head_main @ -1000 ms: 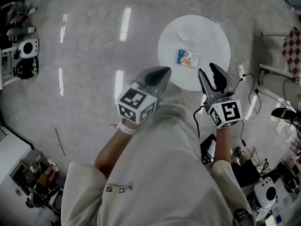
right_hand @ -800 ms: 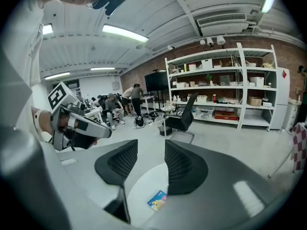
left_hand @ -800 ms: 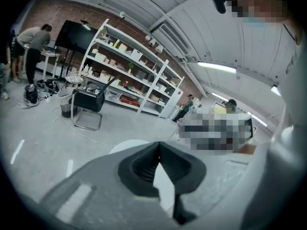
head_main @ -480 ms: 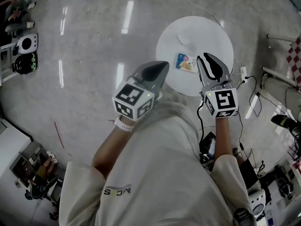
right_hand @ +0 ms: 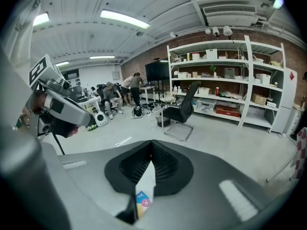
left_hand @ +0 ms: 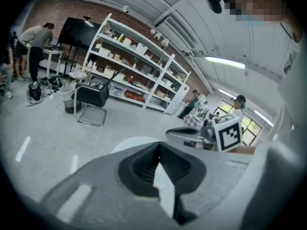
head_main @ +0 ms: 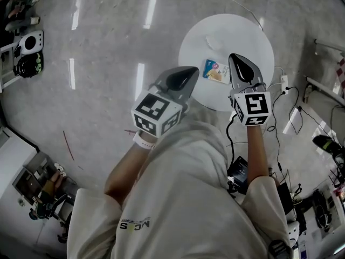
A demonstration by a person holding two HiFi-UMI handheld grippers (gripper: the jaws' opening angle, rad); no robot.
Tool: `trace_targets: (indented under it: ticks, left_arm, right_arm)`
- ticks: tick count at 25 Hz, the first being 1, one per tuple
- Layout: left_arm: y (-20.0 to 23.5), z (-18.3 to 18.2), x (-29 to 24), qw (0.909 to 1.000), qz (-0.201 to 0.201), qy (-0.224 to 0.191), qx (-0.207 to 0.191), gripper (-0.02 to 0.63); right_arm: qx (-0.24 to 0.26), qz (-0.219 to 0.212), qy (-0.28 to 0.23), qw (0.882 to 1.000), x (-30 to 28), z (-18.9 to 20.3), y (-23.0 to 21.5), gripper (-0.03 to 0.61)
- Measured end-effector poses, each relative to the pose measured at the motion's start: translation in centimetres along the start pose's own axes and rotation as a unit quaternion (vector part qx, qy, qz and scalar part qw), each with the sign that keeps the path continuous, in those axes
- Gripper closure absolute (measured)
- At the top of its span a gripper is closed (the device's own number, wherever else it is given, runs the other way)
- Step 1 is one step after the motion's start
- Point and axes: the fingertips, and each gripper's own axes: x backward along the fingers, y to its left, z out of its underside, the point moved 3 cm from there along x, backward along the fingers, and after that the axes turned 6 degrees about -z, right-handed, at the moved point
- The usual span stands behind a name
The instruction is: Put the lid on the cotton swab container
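Head view: your right gripper (head_main: 241, 65) is closing right down, pads meeting with nothing between them. A second ago those jaws gaped wide, and the gripper has since moved forward over the near edge of the round white table (head_main: 242, 34). Your left gripper (head_main: 183, 79) is pressed together and empty at the table's left edge, much as before. The cotton swab container (head_main: 215, 72), a flat rectangular pack with a blue and orange label, lies on the table between the grippers, and neither touches it.

Left gripper view: the left gripper (left_hand: 159, 147) brings ribbed black pads together in a smooth grey shell. Only white table shows through the slit.

Right gripper view: the right gripper (right_hand: 152, 146) shows the same ribbed pads, closed. The cotton swab container (right_hand: 142, 201) shows below through the gap.
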Motion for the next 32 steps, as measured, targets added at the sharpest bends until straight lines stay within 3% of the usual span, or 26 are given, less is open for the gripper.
trace_targets:
  ticks: [16,32]
  left_arm:
    - [5.2,3.9,-7.4,0.9994,-0.019,0.024,0.019,0.615]
    - [7.1,6.1,-10.1,0.9989,-0.023,0.027,0.03,0.615]
  right_arm:
    - [-0.008,-0.03,0.048,0.998,-9.4,5.8,-2.3,0.583]
    - [0.008,-0.02,0.118,0.993,-15.1,12.2,-3.9,0.583]
